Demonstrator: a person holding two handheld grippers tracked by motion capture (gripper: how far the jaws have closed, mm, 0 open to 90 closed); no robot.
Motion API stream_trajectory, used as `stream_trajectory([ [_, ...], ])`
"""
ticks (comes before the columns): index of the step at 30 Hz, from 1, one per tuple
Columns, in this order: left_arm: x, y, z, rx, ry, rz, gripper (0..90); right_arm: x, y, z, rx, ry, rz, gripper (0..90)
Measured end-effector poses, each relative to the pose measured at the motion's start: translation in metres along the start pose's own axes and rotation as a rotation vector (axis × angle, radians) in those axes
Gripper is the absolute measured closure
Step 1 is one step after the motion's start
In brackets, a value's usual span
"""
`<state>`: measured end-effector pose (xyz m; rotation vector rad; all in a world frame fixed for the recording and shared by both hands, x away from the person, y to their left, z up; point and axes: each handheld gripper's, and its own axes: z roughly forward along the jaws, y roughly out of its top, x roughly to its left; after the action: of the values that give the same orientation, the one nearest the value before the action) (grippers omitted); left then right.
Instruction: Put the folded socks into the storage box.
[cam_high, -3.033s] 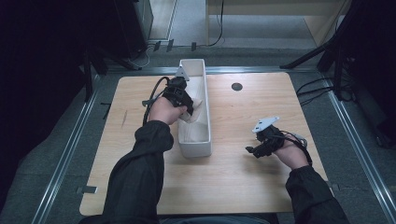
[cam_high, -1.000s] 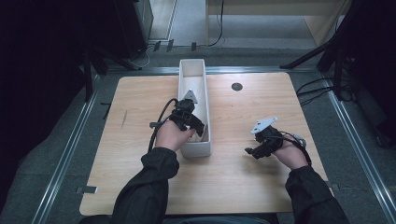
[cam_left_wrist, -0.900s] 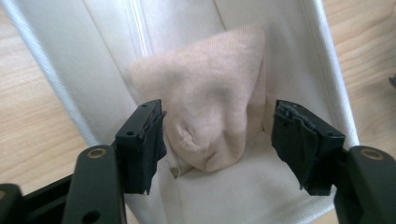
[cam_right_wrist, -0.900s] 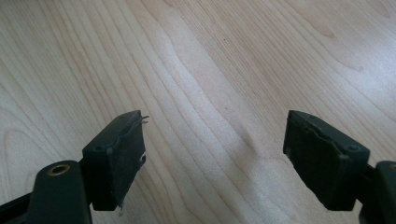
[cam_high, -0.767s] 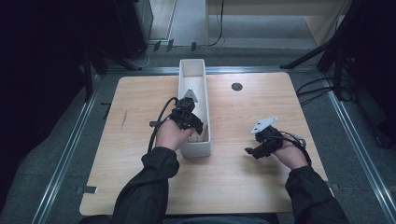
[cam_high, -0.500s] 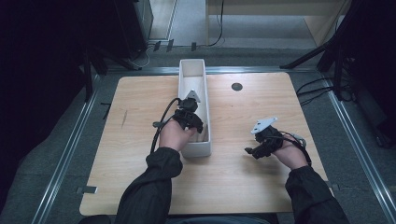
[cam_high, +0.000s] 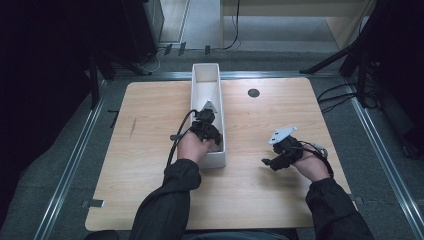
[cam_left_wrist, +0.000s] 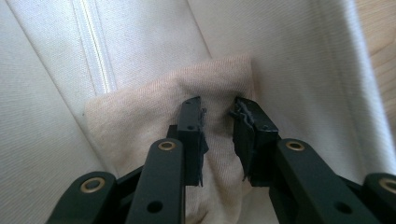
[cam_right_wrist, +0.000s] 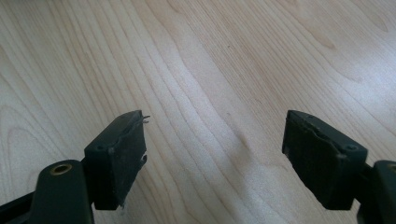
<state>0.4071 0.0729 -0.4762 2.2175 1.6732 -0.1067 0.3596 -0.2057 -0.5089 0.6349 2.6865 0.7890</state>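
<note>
While the right gripper (cam_high: 272, 161) is held open over the desk (cam_high: 150, 150) at 4 o'clock, a beige cloth (cam_left_wrist: 154, 121) inside the white bin (cam_high: 206, 80) is pinched by the left gripper (cam_left_wrist: 218, 109), its jaws just closed.

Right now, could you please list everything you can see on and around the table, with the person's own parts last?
Table: one, light wood, centre of the high view.
Bin: one, white, long and narrow, on the table's middle, running away from the person.
Cloth: one, beige, lying inside the bin.
Hole: one, dark and round, in the tabletop right of the bin.
Left gripper: one, black, down in the bin's near end, its jaws just closed, pinching a fold of the cloth.
Right gripper: one, black, jaws wide open over bare wood at the table's right.
Sleeves: two, dark, coming in from the near edge.
</note>
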Motion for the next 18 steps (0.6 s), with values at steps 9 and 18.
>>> stream_trajectory([
  [9, 0.0005, 0.0009, 0.0038, 0.020, 0.020, -0.018, 70.4, -0.0019, -0.0013, -0.0015, 0.007, -0.009, 0.025, 21.5],
  [18, 0.0015, -0.0011, 0.0015, 0.007, 0.003, -0.009, 67.1, -0.0015, -0.0013, -0.0011, 0.012, -0.007, 0.015, 21.4],
])
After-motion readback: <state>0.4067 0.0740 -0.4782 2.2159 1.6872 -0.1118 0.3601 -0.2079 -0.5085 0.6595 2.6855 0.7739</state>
